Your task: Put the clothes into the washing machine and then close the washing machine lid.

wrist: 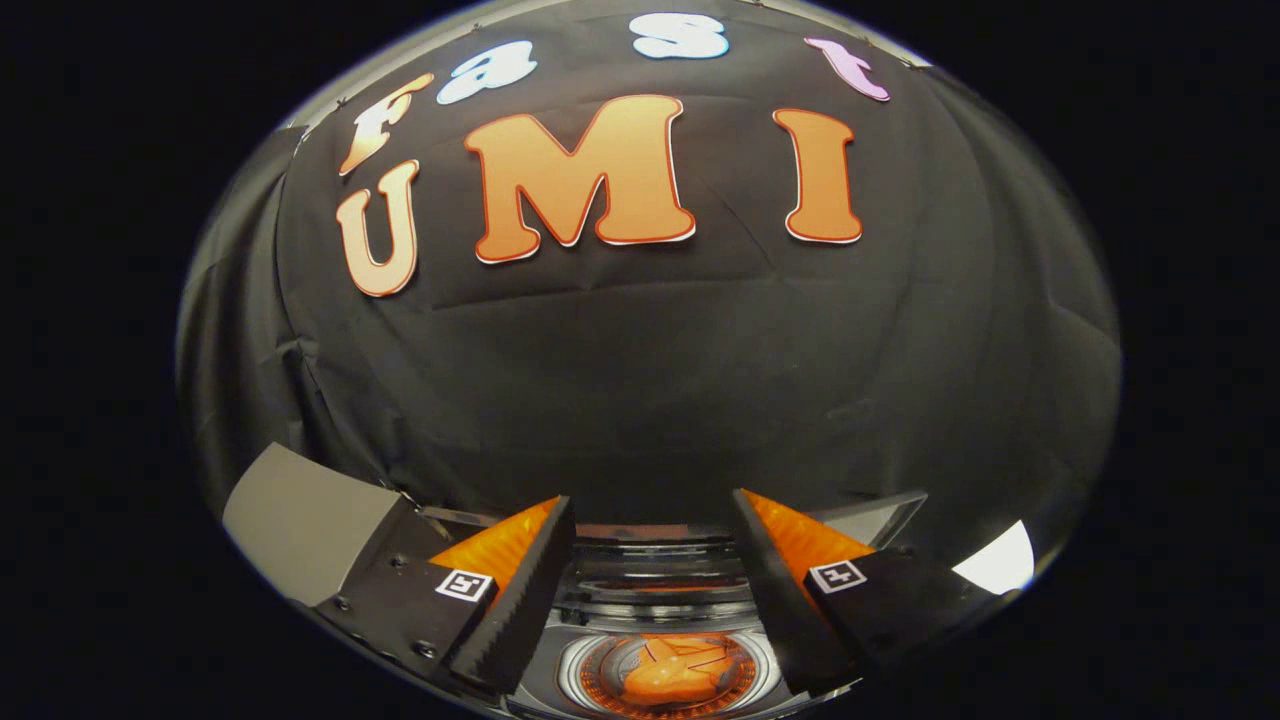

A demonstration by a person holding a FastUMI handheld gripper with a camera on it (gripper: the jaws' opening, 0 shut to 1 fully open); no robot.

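We see the gripper (650,520) with its fingers spread wide and holding nothing. Below and between them lies the washing machine (660,600), its drum open, with orange clothes (668,678) at the bottom (a crumpled heap).

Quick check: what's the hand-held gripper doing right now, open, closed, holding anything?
Hand-held gripper: open, fingers spread apart with nothing between them, above the washing machine drum where an orange garment lies.
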